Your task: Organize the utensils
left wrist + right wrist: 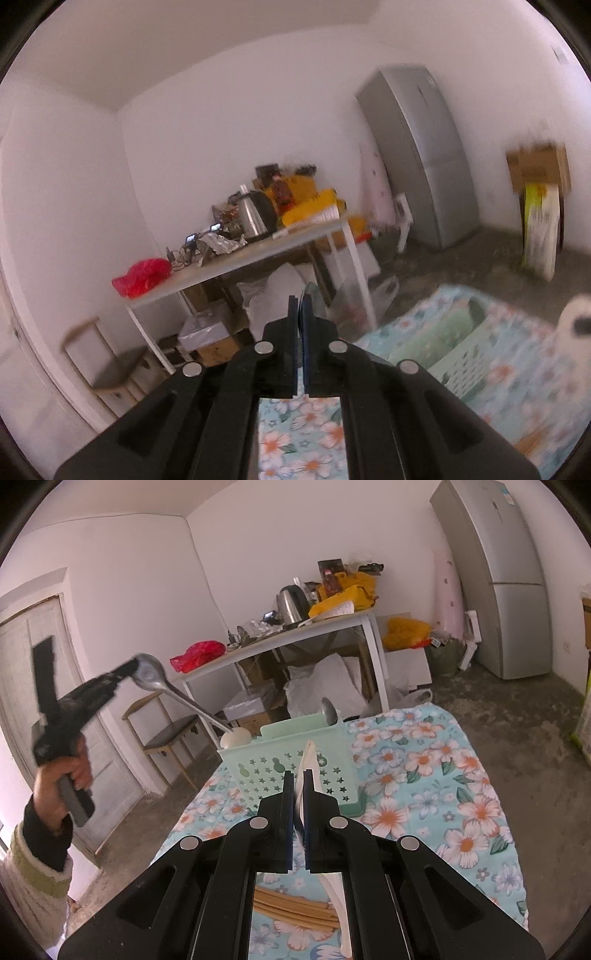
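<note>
In the right wrist view my left gripper (pixel 131 670) is raised at the left, shut on the bowl of a metal spoon (pixel 173 688) whose handle slants down toward a mint green utensil basket (pixel 295 768). The same spoon bowl shows edge-on between the left gripper's jaws (pixel 300 314) in its own view, with the basket (pixel 454 350) at lower right. My right gripper (pixel 300 794) is shut on a white utensil (pixel 308 760), pointing at the basket's near wall. A metal spoon (pixel 328 710) stands in the basket. Wooden chopsticks (pixel 295 910) lie under the right gripper.
The basket sits on a floral tablecloth (pixel 424 786). A white paper roll (pixel 574 332) stands at the right. Behind are a cluttered white table (pixel 295 635), a chair (pixel 166 734), a grey fridge (pixel 506 576) and a door (pixel 44 686).
</note>
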